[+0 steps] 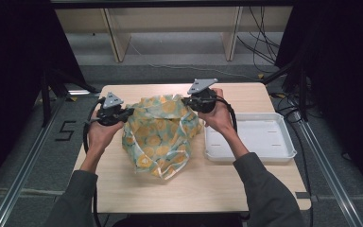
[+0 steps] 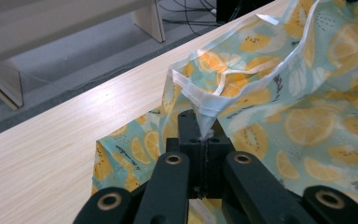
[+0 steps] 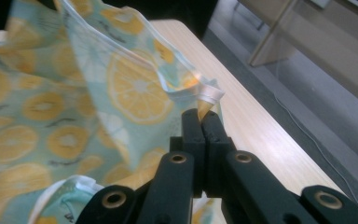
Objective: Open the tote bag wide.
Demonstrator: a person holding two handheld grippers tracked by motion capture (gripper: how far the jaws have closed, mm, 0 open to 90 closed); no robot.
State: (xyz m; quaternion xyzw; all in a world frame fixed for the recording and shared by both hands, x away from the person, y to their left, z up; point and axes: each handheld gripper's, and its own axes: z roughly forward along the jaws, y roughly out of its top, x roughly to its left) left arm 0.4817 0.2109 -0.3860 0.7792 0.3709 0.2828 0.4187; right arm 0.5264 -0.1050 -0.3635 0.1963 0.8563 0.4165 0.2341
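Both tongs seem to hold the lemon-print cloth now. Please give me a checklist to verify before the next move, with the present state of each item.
1. Left tongs shut on a white-hemmed edge of the lemon-print cloth: ok.
2. Right tongs shut on another hemmed edge: ok.
3. Cloth spread flat between the two grips: not ok, it is bunched and sags onto the table.
4. Cloth free of the white tray: ok, it lies left of the tray and apart from it.
5. Bare table surface around the cloth for laying it out: ok.
6. Grips deep enough not to slip: cannot tell.
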